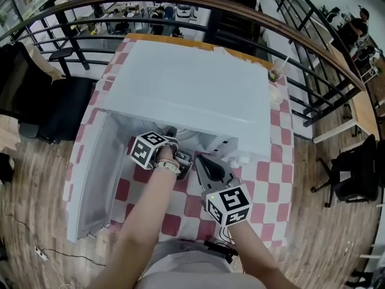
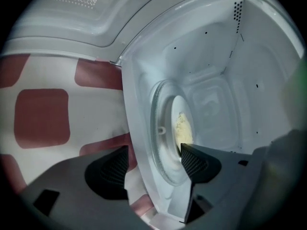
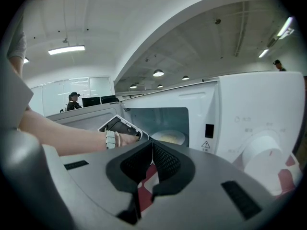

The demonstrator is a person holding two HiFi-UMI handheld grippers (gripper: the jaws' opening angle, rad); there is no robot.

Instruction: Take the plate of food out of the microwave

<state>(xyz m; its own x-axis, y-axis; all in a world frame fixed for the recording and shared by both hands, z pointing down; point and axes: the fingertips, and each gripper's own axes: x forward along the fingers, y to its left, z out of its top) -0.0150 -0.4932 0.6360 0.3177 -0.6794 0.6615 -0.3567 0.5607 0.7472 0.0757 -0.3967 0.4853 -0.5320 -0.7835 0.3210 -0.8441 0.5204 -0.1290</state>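
Left gripper holds jaws apart for the round white food plate inside the white microwave; right gripper, jaws together, idles.

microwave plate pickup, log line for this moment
white microwave: door open | round white plate of yellow food: inside on glass turntable | left gripper: open, at cavity mouth | right gripper: shut, empty, outside
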